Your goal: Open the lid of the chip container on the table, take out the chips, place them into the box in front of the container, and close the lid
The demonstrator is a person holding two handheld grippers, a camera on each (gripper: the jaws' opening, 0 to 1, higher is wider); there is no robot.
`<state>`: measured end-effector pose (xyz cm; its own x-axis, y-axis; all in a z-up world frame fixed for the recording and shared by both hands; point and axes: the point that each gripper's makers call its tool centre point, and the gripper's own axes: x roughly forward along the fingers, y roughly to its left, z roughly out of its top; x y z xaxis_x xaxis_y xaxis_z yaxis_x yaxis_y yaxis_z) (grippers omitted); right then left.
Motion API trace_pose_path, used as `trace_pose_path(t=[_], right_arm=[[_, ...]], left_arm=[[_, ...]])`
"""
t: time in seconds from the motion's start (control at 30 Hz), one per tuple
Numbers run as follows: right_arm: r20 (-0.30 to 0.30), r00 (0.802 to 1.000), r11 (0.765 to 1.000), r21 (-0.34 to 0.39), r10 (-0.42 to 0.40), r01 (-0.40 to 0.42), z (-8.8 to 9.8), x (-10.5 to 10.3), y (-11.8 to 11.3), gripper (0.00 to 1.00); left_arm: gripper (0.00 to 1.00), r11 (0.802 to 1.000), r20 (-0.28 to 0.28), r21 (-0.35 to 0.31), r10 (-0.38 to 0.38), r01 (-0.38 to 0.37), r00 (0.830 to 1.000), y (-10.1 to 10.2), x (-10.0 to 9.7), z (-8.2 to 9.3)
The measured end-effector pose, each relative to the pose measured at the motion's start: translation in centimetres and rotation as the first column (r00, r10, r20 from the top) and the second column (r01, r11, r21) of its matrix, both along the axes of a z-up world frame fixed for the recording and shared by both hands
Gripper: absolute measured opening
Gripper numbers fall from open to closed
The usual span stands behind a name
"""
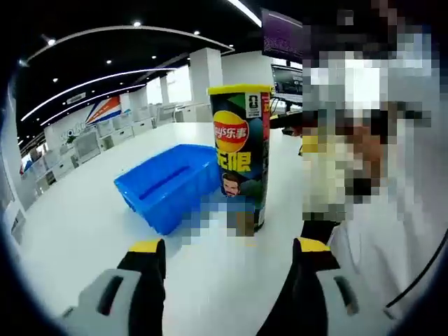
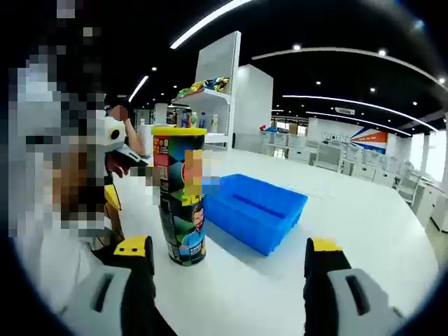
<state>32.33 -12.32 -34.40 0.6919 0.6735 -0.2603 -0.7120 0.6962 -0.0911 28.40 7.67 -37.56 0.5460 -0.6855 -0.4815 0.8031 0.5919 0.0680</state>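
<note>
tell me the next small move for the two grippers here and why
Probably bring the left gripper forward to close around the tall dark cylindrical chip container, steadying it. Its yellow lid is still on, the container stands upright on the white table beside the blue plastic box, and both the left and the right gripper are open and short of it.
</note>
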Motion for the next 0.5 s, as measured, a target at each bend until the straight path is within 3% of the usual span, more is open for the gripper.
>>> trace_pose_path(t=[0.13,0.3,0.5], right_arm=[[-0.016,1.000,1.000,0.000,0.010,-0.010,-0.4,-0.1,0.2,0.88],[-0.028,0.999,1.000,-0.013,0.014,-0.015,-0.7,-0.2,0.4,0.89],[-0.014,0.999,0.999,0.012,0.032,-0.032,0.0,-0.4,0.4,0.89]], left_arm=[[0.74,1.000,-0.006,0.006,-0.003,0.003,1.000,0.0,-0.1,-0.1],[0.76,0.999,0.019,-0.048,0.003,-0.002,1.000,0.0,0.2,1.1],[0.76,0.999,0.018,-0.040,0.008,-0.008,1.000,0.2,0.3,0.9]])
